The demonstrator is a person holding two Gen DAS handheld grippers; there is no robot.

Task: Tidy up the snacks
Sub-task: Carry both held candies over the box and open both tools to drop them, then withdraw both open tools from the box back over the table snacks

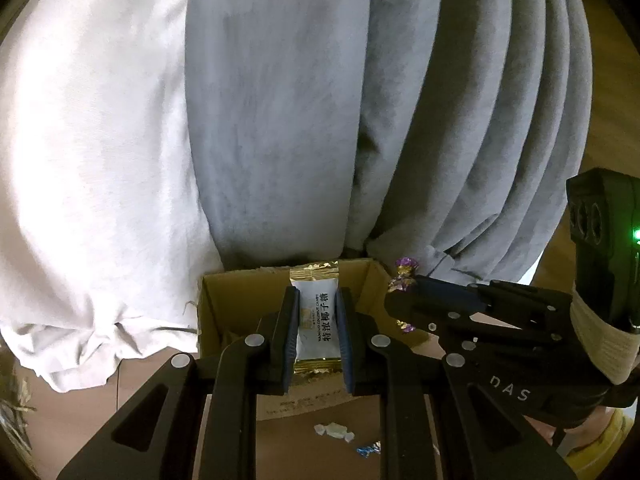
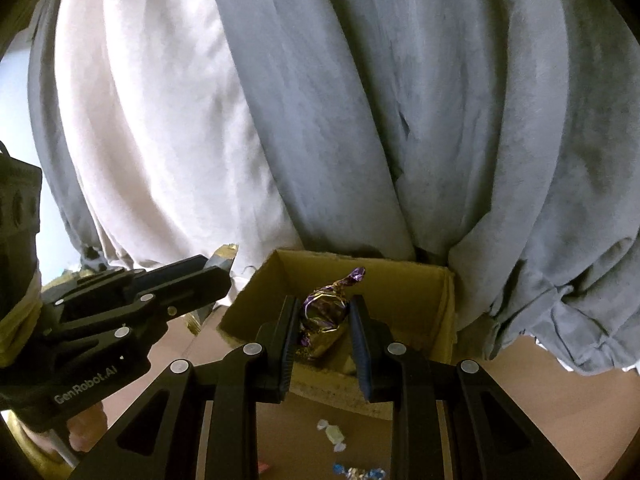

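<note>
1. Four candies show: one in each gripper and two loose on the surface below the tools.
2. The left gripper (image 1: 318, 330) is clamped on a white coconut candy packet (image 1: 316, 320) with gold crimped ends and black printed characters, held upright between its two pads, over the open cardboard box (image 1: 240, 304).
3. The right gripper (image 2: 323, 334) is closed on a twist-wrapped candy (image 2: 325, 314) in crinkled purple and gold foil, one twisted end sticking up past the fingertips; it hangs in front of the same box (image 2: 404, 292).
4. Beneath both tools, nearer the cameras than the box, lie a white twist-wrapped sweet (image 1: 334, 432) and a blue-and-silver foil sweet (image 1: 369, 449), near each other but apart.
5. The two grippers sit side by side, each visible at the edge of the other's view.
6. The box stands on a brown surface (image 2: 540, 392); just behind it hang a pale cloth (image 1: 92, 140) and grey draped fabric (image 1: 320, 100), filling the background.
</note>
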